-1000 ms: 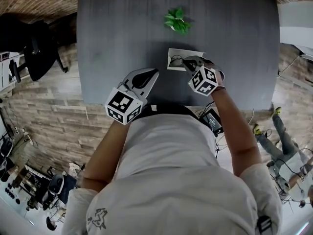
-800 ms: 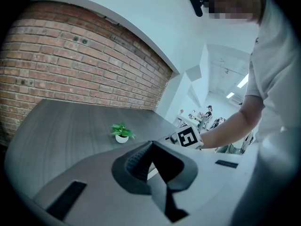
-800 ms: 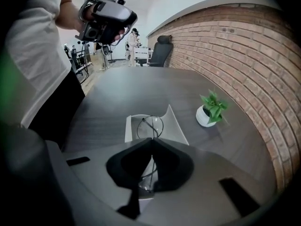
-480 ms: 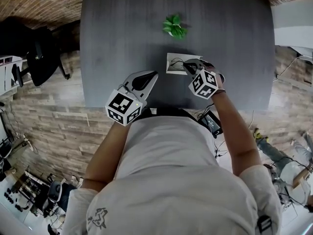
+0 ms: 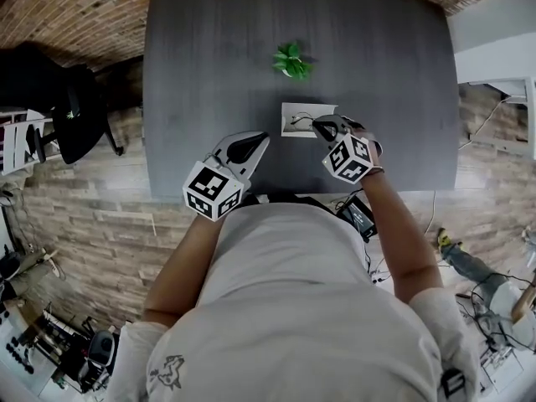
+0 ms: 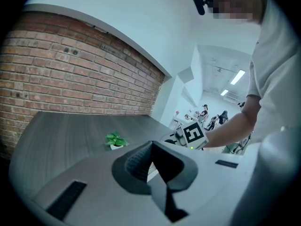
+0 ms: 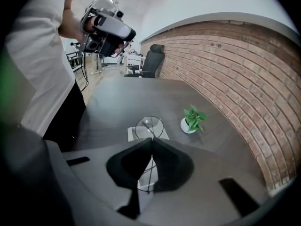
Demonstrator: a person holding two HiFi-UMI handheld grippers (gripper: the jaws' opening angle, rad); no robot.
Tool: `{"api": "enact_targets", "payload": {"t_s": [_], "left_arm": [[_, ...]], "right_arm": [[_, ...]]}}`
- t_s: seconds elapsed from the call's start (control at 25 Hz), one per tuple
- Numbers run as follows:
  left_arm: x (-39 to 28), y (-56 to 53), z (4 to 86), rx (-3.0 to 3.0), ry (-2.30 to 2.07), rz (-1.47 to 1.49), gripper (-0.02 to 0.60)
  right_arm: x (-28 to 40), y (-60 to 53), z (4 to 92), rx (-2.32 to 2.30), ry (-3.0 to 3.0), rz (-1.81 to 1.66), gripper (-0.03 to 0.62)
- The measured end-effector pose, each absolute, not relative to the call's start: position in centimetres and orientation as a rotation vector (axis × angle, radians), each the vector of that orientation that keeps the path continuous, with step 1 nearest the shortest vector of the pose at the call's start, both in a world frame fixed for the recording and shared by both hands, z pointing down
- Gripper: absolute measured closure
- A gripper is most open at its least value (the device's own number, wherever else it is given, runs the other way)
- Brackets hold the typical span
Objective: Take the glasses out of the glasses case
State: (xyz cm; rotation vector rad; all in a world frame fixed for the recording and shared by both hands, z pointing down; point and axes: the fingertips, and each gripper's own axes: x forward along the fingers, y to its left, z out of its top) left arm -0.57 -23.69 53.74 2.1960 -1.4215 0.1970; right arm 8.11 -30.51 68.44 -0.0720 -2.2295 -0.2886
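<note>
Right gripper (image 7: pixel 151 141) is clamped shut on the thin wire of the glasses (image 7: pixel 149 125), which run lengthwise straight out past its tips, mid-frame. Directly below sits the flat white case (image 7: pixel 133 134) (I think), looking empty. Left gripper (image 6: pixel 150 144) is closed on nothing, farther away at lower left.

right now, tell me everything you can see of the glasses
The glasses have a thin black wire frame and round clear lenses; one lens shows whole just past the jaws. The right gripper is shut on the frame, and thin wires run on below its pads. The glasses hang over the flat white case on the dark table; whether they touch the case cannot be told.
</note>
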Motion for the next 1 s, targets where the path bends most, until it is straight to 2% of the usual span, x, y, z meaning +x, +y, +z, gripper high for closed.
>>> {"api": "enact_targets", "payload": {"t_s": [1.0], "left_arm": [[0.0,-21.8,49.8,2.372,-1.326,0.191,0.571]], "right_arm": [[11.3,-27.2,55.8,0.444,-2.474,-0.132,0.582]]}}
